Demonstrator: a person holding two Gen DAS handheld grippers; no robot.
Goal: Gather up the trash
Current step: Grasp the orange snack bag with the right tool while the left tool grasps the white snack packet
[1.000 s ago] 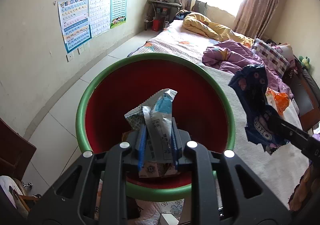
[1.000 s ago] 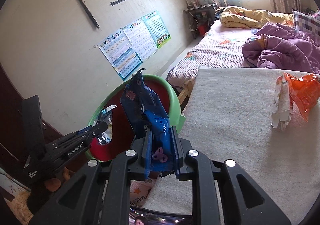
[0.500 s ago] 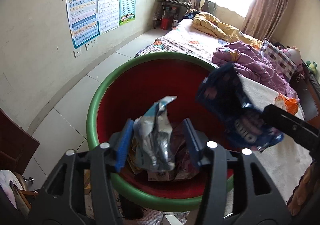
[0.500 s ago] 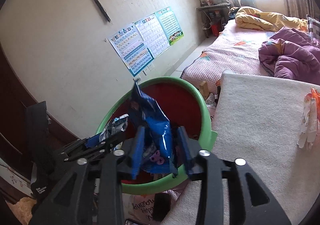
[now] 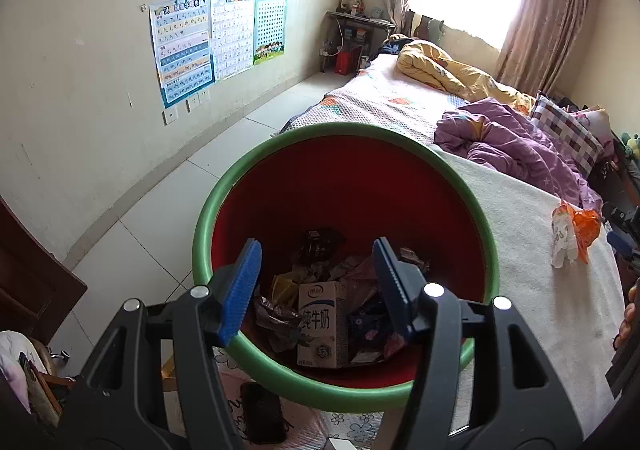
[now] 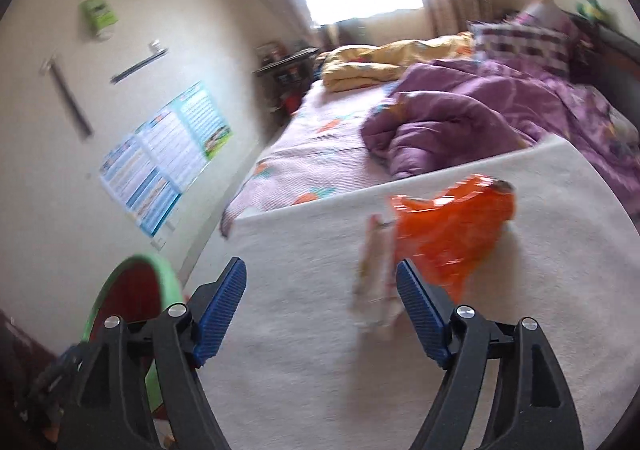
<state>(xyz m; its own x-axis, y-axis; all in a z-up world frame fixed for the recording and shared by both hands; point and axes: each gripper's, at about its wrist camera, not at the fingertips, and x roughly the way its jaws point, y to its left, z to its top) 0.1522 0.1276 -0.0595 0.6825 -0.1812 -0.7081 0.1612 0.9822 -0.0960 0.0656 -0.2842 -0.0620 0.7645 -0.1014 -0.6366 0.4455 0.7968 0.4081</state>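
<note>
A red bin with a green rim (image 5: pixel 208 218) stands beside the bed and holds a milk carton (image 5: pixel 320 324) and several crumpled wrappers. My left gripper (image 5: pixel 318 270) is open and empty right above the bin. My right gripper (image 6: pixel 322 290) is open and empty above the cream mat (image 6: pixel 304 350). An orange wrapper (image 6: pixel 452 226) and a pale wrapper (image 6: pixel 374 270) lie on the mat just ahead of its right finger; they also show in the left wrist view (image 5: pixel 572 228). The bin's rim shows at the lower left of the right wrist view (image 6: pixel 160 270).
A purple quilt (image 6: pixel 452 122) and a yellow quilt (image 5: pixel 448 70) lie on the bed beyond the mat. Posters (image 5: pixel 184 46) hang on the left wall. A dark phone (image 5: pixel 262 414) lies below the bin. The right wrist view is blurred.
Both grippers opened and dropped their wrappers into the bin. The right gripper then swung right, away from the bin and toward the orange and pale wrappers on the mat.
</note>
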